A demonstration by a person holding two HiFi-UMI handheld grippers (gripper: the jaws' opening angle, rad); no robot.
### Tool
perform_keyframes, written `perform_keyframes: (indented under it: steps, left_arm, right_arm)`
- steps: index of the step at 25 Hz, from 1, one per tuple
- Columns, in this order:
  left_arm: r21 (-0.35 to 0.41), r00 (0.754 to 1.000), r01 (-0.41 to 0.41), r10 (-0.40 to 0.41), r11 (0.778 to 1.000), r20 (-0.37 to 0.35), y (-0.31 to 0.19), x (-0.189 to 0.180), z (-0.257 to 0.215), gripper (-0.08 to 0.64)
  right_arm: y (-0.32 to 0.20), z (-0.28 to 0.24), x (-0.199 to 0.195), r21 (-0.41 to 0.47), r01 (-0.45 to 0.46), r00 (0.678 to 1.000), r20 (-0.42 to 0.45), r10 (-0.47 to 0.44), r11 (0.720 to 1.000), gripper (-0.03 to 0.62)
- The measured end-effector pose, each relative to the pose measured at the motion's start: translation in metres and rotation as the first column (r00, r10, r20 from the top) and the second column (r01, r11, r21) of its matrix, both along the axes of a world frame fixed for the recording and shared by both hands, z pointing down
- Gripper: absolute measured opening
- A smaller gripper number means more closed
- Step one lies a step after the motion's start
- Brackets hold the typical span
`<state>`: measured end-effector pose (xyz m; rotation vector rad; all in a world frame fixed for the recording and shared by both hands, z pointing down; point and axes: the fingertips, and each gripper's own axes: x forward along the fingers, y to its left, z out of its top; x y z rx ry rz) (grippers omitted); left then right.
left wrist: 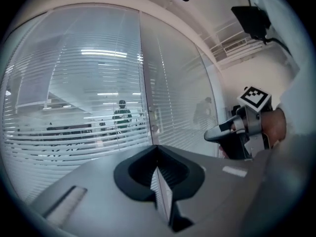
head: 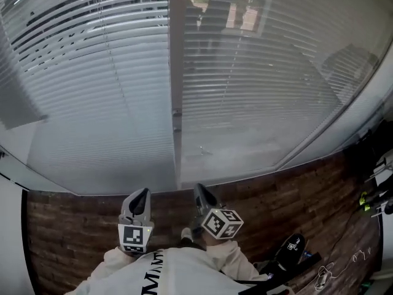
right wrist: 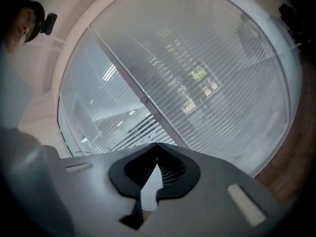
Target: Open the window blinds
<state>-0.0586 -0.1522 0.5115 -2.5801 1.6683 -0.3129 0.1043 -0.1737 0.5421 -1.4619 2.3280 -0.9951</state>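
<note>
White slatted blinds hang behind glass in two panels, the left panel (head: 92, 85) and the right panel (head: 264, 97), split by a grey mullion (head: 175, 72). The slats lie nearly flat, with slits in the upper left panel. Both grippers stand low, short of the glass near the mullion's foot. My left gripper (head: 143, 193) (left wrist: 158, 148) is shut with nothing in it. Just to its right, my right gripper (head: 200, 188) (right wrist: 157, 146) is also shut and empty; it shows in the left gripper view (left wrist: 212, 134). A small fitting (left wrist: 154, 128) sits on the mullion.
Dark wooden floor (head: 67, 226) runs up to the window's sill. A black shoe (head: 290, 251) and loose cables (head: 344, 263) lie at the right, with equipment (head: 377, 183) by the wall. Through the slats a person (left wrist: 122, 113) stands in the far room.
</note>
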Motion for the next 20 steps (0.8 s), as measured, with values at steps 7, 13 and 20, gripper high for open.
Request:
perform_keyframes:
  steps: [7,13,20]
  left_arm:
    - [-0.001,0.995,-0.099,0.099,0.995,-0.022,0.044,-0.029,0.009,0.000]
    - [0.003,0.989,-0.143,0.143,0.990,-0.042,0.086,-0.056,0.017,0.000]
    - [0.024,0.981,-0.187,0.188,0.982,-0.053,0.138,-0.078,0.014,0.000]
  right_arm:
    - [0.060,0.006,-0.015,0.020,-0.132,0.984,-0.115,0.133,0.991,-0.011]
    - [0.119,0.016,-0.041,0.027,-0.186,0.967,-0.169,0.188,0.982,-0.011]
    - [0.178,0.012,-0.069,0.050,-0.210,0.958,-0.188,0.216,0.976,-0.011]
